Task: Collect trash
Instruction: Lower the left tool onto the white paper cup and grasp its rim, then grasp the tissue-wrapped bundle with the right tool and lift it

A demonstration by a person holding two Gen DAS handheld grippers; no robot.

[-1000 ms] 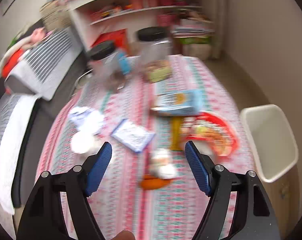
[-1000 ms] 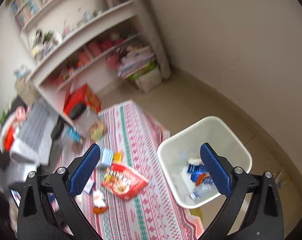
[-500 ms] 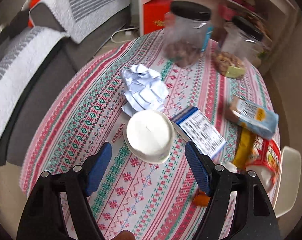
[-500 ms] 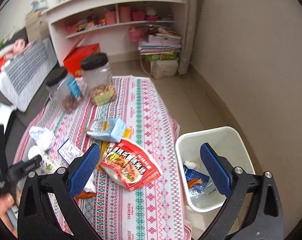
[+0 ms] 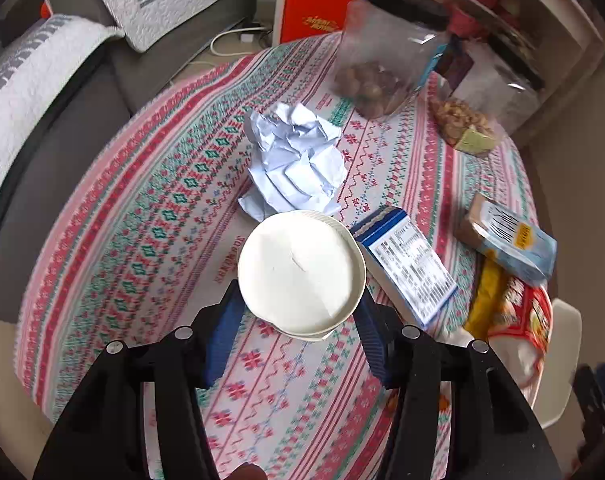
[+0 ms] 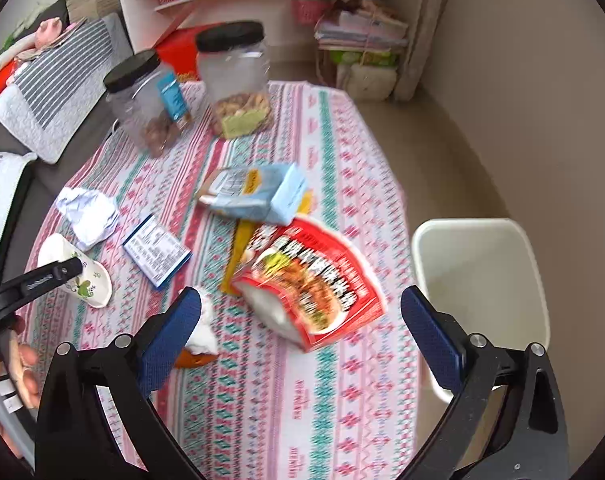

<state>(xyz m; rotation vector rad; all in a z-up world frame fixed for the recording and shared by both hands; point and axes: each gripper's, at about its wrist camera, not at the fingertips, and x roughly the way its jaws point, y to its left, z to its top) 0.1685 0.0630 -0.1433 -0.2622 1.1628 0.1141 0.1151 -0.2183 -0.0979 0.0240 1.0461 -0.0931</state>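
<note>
Your left gripper (image 5: 298, 328) has swung across the desk (image 5: 150, 216) to the paper cup (image 5: 302, 272), jaws just closing in and now flanking its rim, though contact can't be confirmed. The cup lies just in front of the crumpled paper (image 5: 298, 164), mouth tilted up toward the camera, its long axis leaning along the jaws' line (the right view shows it tipped on its side). Your right gripper (image 6: 302, 336), jaws wide and empty, hangs beyond the cup near the red snack bag (image 6: 314, 280). Nearly everything remains: paper, blue carton (image 6: 258, 196), bag; the white bin (image 6: 482, 280) waits alongside.
</note>
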